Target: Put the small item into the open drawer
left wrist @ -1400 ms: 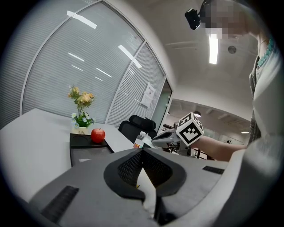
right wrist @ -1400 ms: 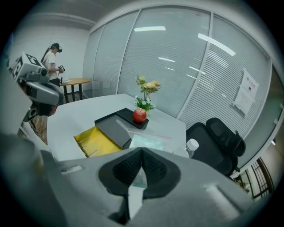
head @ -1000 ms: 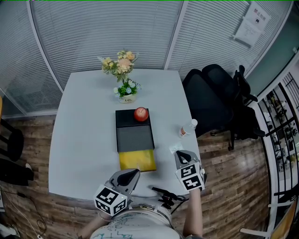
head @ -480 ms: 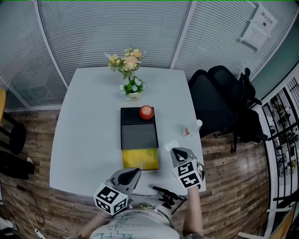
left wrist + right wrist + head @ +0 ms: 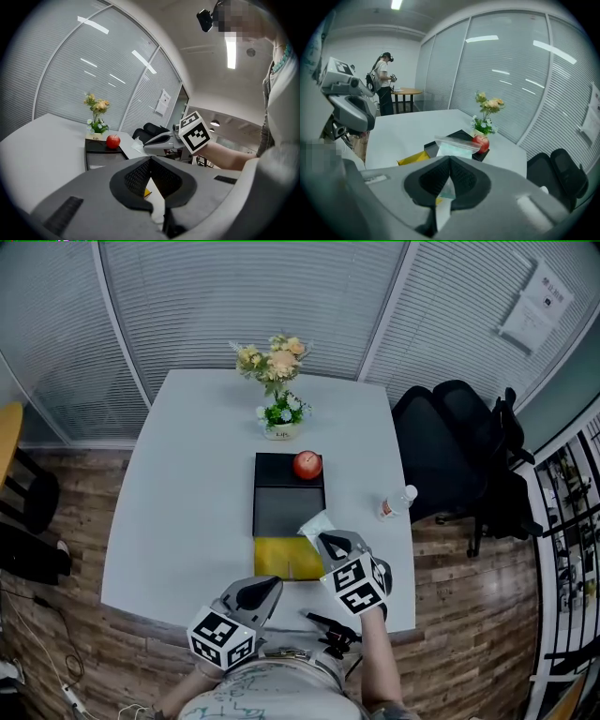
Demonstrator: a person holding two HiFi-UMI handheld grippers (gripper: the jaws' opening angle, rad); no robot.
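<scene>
Packet [image 5: 454,146] juts lengthwise from right gripper [image 5: 449,162] fingers [image 5: 467,177] toward apple [image 5: 481,143]

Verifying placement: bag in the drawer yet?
Out. The plastic bag is pinched in the shut right claw, held up near the open yellow drawer, not inside it.

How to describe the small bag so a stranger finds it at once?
On the white table stands a black box with a red apple on top and a yellow drawer open. Near that drawer the right gripper pinches a clear plastic bag, flat and transparent, unlike the solid box and apple.
</scene>
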